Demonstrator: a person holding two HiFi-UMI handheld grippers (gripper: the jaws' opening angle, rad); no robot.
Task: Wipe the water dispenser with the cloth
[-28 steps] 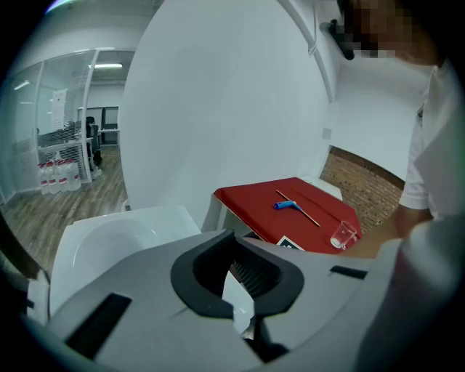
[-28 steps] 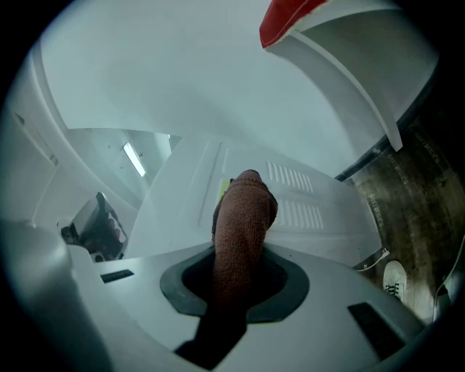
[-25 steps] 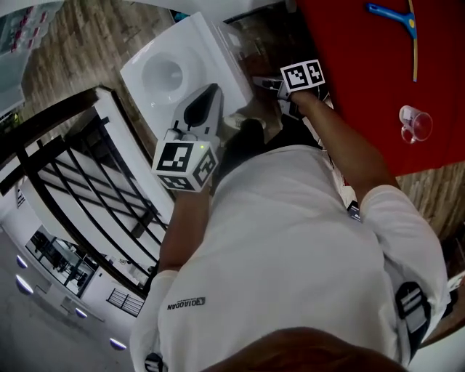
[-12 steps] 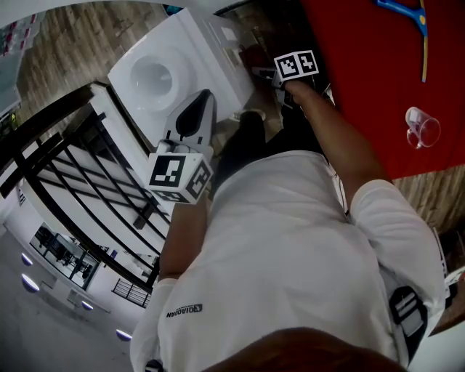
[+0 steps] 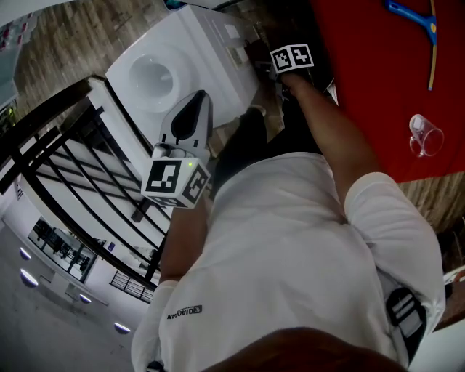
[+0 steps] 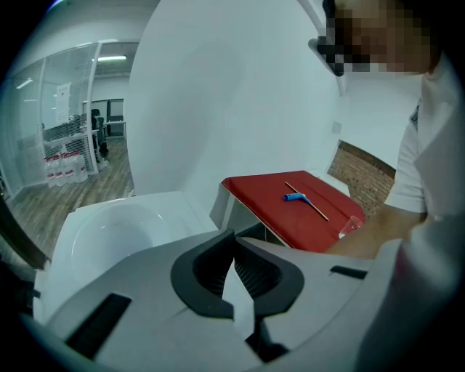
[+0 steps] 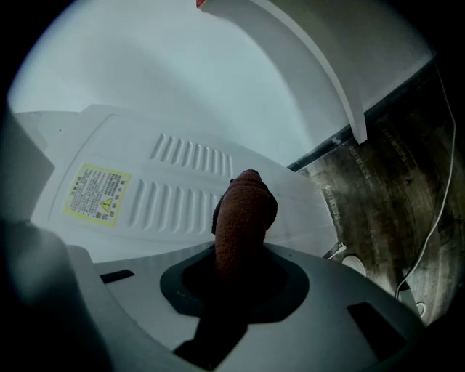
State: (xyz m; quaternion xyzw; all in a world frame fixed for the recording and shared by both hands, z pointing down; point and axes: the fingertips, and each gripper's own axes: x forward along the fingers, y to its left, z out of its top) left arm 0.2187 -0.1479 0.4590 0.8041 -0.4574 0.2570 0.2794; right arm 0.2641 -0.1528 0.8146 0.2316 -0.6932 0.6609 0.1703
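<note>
The white water dispenser (image 5: pixel 182 65) stands ahead of the person, its round top basin (image 6: pixel 123 232) facing up. My right gripper (image 5: pixel 263 69) is at the dispenser's right side, shut on a brown cloth (image 7: pixel 243 214). The cloth's bunched end presses on a white ribbed panel (image 7: pixel 182 196) of the dispenser (image 7: pixel 145 174), beside a yellow warning label (image 7: pixel 94 192). My left gripper (image 5: pixel 197 102) hovers near the dispenser's front edge. In the left gripper view its jaws (image 6: pixel 234 272) are shut with nothing between them.
A red table (image 5: pixel 378 73) at the right carries a blue-handled tool (image 5: pixel 410 11) and a clear cup (image 5: pixel 425 134). A black railing (image 5: pixel 73 182) runs at the left. Cables (image 7: pixel 436 203) lie on the dark wood floor beside the dispenser.
My right gripper with the cloth has moved a little up and left along the dispenser's side. My left gripper has drifted slightly left and stays shut.
</note>
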